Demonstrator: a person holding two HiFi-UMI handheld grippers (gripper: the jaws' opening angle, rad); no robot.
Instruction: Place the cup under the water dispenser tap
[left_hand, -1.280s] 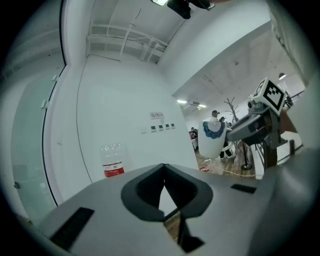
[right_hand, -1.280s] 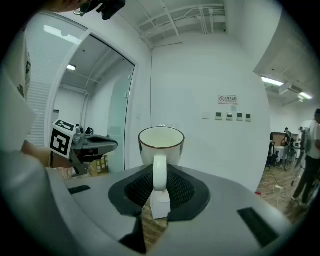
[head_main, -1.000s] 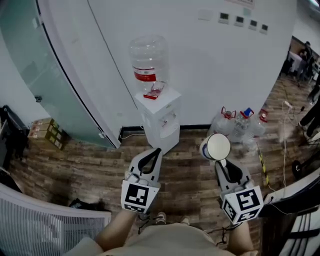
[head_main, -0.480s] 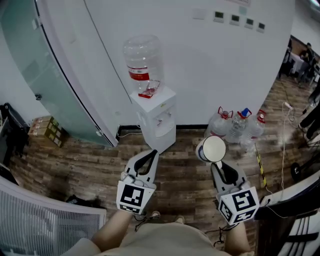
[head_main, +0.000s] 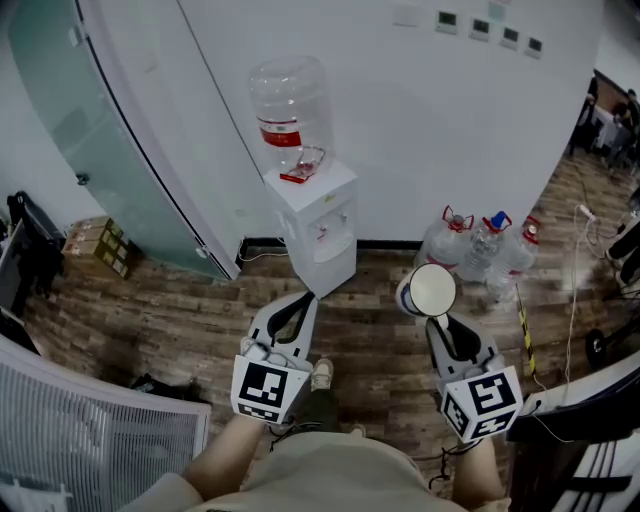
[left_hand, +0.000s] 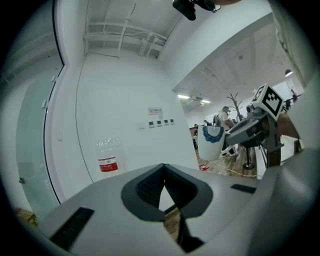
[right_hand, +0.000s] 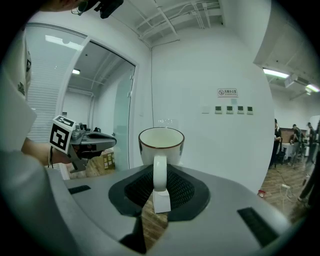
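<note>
White ceramic, dark-rimmed: cup (right_hand: 161, 145) gripped by its handle between the fingers of the right gripper (right_hand: 156, 192), upright, mouth up, nothing visible inside. Carried in the air above the wooden floor (head_main: 170, 330), well apart from the water dispenser (head_main: 335, 262) standing against the wall. Left gripper (left_hand: 164, 192) alongside, fingers closed tip to tip on nothing. Done so far, judging by the grip: pickup only. Left to do: closing the gap to the dispenser, bringing the cup in beneath the tap (head_main: 323, 233), setting it down, letting go. Tap too small to read from the head view, probably the reddish spot on the dispenser's front. Spare water jugs (head_main: 480, 250) on the floor to the right, worth skirting.
</note>
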